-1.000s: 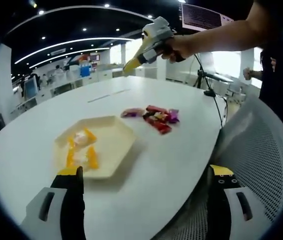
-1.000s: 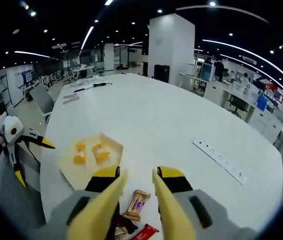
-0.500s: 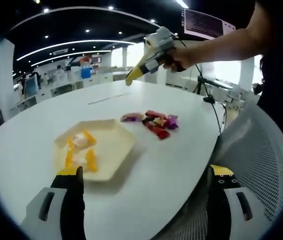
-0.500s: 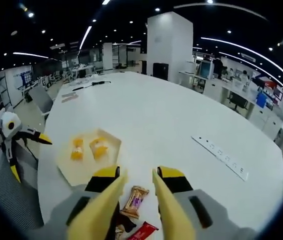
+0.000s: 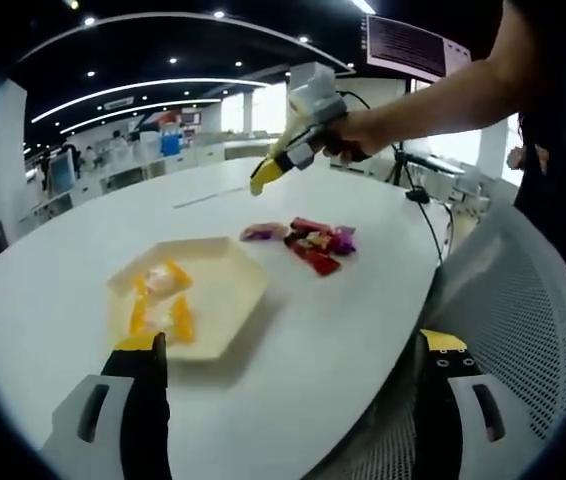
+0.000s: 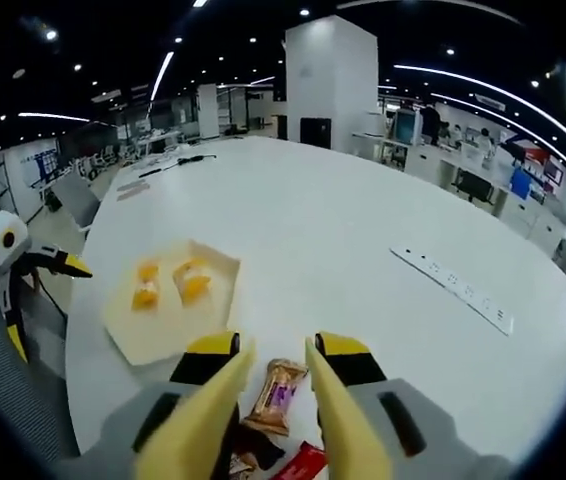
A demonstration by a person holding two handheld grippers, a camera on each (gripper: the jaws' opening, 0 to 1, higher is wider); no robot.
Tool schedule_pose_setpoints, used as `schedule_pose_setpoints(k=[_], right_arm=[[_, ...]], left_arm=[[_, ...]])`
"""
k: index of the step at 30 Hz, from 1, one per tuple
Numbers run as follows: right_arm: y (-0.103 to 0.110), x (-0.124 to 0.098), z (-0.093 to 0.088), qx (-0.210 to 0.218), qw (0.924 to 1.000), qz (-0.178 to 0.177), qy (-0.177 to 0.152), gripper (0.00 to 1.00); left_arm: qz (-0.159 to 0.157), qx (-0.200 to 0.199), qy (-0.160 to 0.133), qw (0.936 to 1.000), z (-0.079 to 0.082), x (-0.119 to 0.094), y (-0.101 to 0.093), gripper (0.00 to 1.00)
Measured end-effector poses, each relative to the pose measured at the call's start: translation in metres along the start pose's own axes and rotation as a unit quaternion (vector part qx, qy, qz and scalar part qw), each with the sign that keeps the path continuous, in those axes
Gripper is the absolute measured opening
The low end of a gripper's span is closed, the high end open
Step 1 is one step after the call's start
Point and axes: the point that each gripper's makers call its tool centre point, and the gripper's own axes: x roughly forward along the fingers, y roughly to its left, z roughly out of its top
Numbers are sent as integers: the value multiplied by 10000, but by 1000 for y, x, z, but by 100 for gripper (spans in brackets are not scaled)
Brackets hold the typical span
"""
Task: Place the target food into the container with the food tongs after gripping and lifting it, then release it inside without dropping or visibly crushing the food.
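- White tabletop (image 5: pixel 363 330): it is carrying every item, from the hexagonal tray near the person's edge to a recessed power strip (image 6: pixel 453 292) lying well apart from it.
- Hexagonal tray (image 5: pixel 225 292), the container: it is already holding two orange-and-white wrapped pieces (image 6: pixel 168 282), judged to be earlier placements; room is remaining for more.
- Left gripper (image 5: pixel 288 345): it is hovering low at the tabletop edge with its jaws standing wide apart, gripping nothing.
- Right gripper (image 6: pixel 275 352): it is hanging over the snack pile, its jaws parted on either side of the target without visibly touching it. The tong-like jaws are pointing down at the pile in the left gripper view.
- Snack pile (image 5: pixel 313 240): red and purple wrappers are lying just beside the tray.
- Brown-wrapped snack bar (image 6: pixel 277 393), the target: it is lying flat on the tabletop, its long axis running roughly along the jaws, pointing away from the camera. Gripping, lifting, carrying and releasing are all judged still ahead.
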Motion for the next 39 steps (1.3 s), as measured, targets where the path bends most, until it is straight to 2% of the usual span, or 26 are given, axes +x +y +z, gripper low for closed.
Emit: schedule_pose_setpoints(k=[8,13,22,26,28,30,31,32,39], right_arm=[[4,10,-20,136,9999,-21,90,29],[9,18,-33,66,9996,-25,264,29],[2,25,-48,204,9987,-159,436,29],[3,29,-61,272,9971,-182,687,29],[3,31,-64,254,9970,-181,704,28],[0,31,-73,515,9939,-311,928,28],[-1,32,-68,396,9956,-301,792,28],[3,30,-69,588,9945,-220,833,28],[-2,30,-70,460,9948,-146,892,26]], left_arm=[[-7,17,28,10000,-2,0,1,99],[-14,12,36,10000,-2,0,1,98],[-15,-24,29,10000,-2,0,1,98],[-34,-29,61,10000,-4,0,1,97],[-57,-48,79,9999,-4,1,0,97],[-74,-44,100,9999,-6,1,-1,97],[-79,-47,101,9999,-5,1,-1,97],[-79,-47,106,9999,-5,1,-1,97],[-99,-53,128,9999,-6,1,-2,97]])
